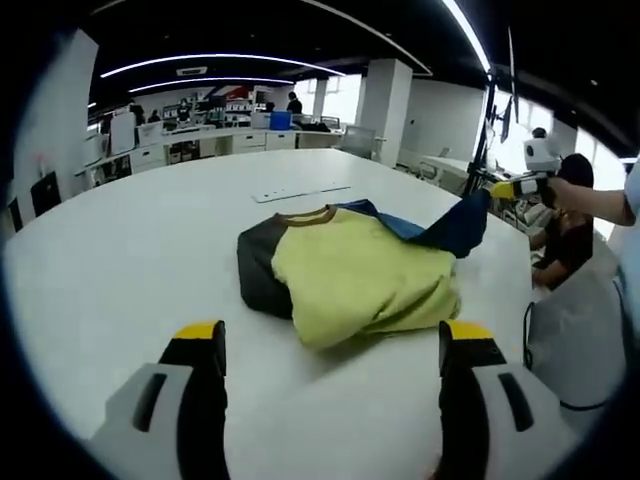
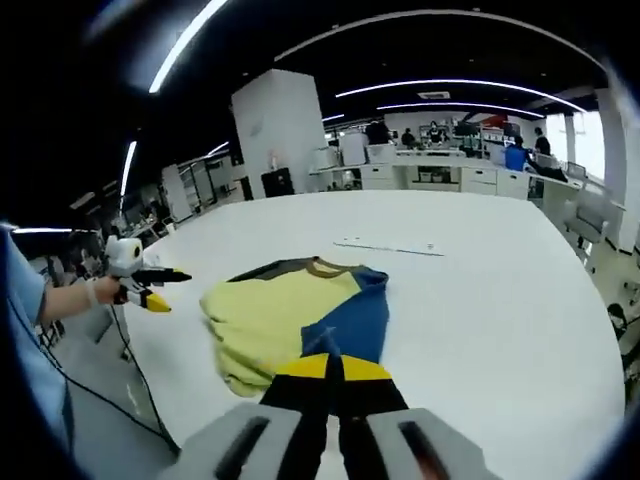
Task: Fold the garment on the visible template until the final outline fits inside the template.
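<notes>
A big white round table (image 1: 120, 250) is seen in both views, w/ an office room behind it: desks, screens & people far at the back.

On the table a garment (image 1: 360, 275) is laid, bunched up near the middle. It is mostly yellow-green, w/ a dark part on one side, a brown neck band & a blue part. In the right gripper view the same garment (image 2: 270, 320) is seen as a half-folded heap, w/ the blue part lying over the yellow part.

Past the garment, a thin flat white strip (image 1: 300, 192) is laid on the table, apart from the cloth. It is also seen in the right gripper view (image 2: 390, 246). A template outline can't be made out on the table.

The left gripper (image 1: 335, 345) is held spread wide, w/ nothing between the yellow tips. It is held just above the table, near the yellow edge of the garment but not touching it. It is also seen in the right gripper view (image 2: 160, 290), held by a hand off the table's edge.

The right gripper (image 2: 330, 368) is clenched on the blue part of the garment. In the left gripper view it (image 1: 497, 189) is seen w/ the blue cloth lifted off the table.
</notes>
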A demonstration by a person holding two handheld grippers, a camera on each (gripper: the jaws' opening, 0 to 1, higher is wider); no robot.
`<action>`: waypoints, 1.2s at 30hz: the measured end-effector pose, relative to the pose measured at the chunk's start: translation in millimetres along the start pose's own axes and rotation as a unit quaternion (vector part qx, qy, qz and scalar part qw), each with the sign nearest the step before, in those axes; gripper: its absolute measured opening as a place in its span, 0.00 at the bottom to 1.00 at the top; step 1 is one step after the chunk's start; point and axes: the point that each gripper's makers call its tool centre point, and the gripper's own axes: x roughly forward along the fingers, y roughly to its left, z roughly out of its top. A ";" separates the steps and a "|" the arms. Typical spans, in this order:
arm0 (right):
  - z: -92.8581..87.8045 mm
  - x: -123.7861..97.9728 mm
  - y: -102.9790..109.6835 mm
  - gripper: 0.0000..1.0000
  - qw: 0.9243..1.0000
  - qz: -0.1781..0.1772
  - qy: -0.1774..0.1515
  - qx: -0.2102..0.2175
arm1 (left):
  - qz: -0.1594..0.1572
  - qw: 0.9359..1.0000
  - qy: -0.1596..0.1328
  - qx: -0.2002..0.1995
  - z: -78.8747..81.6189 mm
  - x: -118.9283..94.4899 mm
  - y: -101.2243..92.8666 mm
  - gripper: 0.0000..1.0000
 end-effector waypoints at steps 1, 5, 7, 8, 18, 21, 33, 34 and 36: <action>-3.1 -1.9 -8.4 0.00 1.000 -0.010 0.007 0.000 | 0.000 1.000 0.001 0.000 0.0 0.4 -0.3 0.85; -12.2 -6.9 -39.4 0.00 0.999 -0.036 0.023 0.016 | 0.000 1.000 0.002 -0.004 0.0 3.9 0.5 0.84; -17.0 -7.2 -51.5 0.00 0.998 -0.048 0.035 0.017 | 0.001 1.000 0.004 -0.006 0.0 5.9 1.1 0.84; -19.0 -7.6 -56.6 0.00 0.998 -0.053 0.039 0.017 | 0.001 1.000 0.004 -0.006 0.1 6.5 1.3 0.84; -31.9 -1.9 -111.0 0.00 0.992 -0.088 0.081 0.035 | 0.006 1.000 0.010 -0.014 0.2 10.1 5.5 0.83; -35.3 -2.6 -130.2 0.00 0.990 -0.098 0.092 0.046 | 0.009 1.000 0.014 -0.016 -1.2 10.8 8.9 0.83; -43.4 -5.1 -204.8 0.00 0.977 -0.162 0.116 0.078 | 0.015 0.999 0.021 -0.022 -2.9 15.9 15.2 0.83; -43.6 -5.1 -209.2 0.00 0.976 -0.165 0.117 0.081 | 0.015 0.999 0.021 -0.022 -2.9 16.3 15.8 0.83; -43.2 -4.6 -218.9 0.00 0.974 -0.172 0.118 0.084 | 0.015 0.999 0.021 -0.026 -2.5 17.0 15.6 0.83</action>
